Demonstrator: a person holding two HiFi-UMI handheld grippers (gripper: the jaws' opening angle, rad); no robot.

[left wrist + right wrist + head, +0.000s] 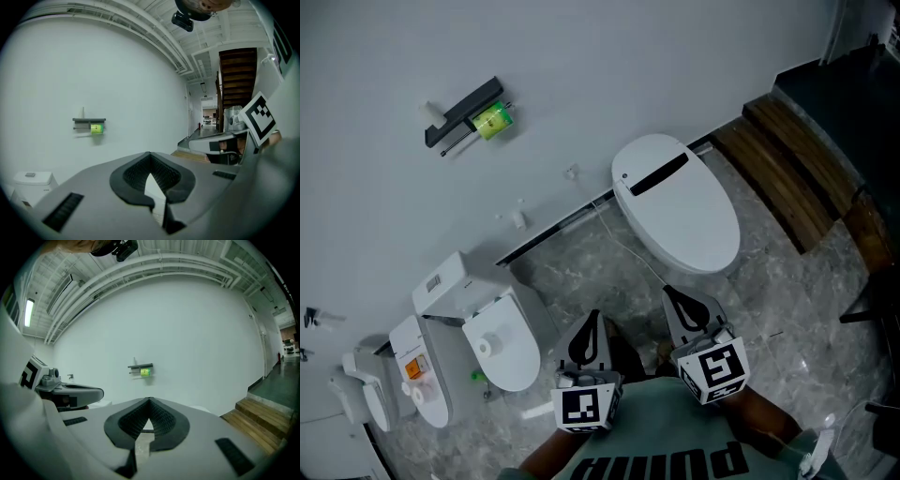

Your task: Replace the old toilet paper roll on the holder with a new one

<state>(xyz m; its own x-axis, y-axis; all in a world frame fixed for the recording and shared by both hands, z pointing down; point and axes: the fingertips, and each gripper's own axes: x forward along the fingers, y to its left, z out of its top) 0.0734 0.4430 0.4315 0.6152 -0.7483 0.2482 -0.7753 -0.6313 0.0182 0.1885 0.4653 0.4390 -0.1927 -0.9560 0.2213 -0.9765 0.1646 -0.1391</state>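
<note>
The black wall holder (464, 111) carries a green-wrapped roll (492, 122) high on the white wall, up and left in the head view. It appears small and far away in the left gripper view as holder (89, 120) and roll (96, 129), and in the right gripper view as roll (146, 372). A white paper roll (485, 345) rests on a white fixture at lower left. My left gripper (592, 323) and right gripper (673, 296) are side by side near my body, both shut and empty, pointing toward the wall.
A white toilet (675, 202) with its lid closed stands straight ahead against the wall. Wooden steps (787, 169) rise at the right. Further white fixtures (417, 370) crowd the lower left. The floor is grey marble-look tile (581, 272).
</note>
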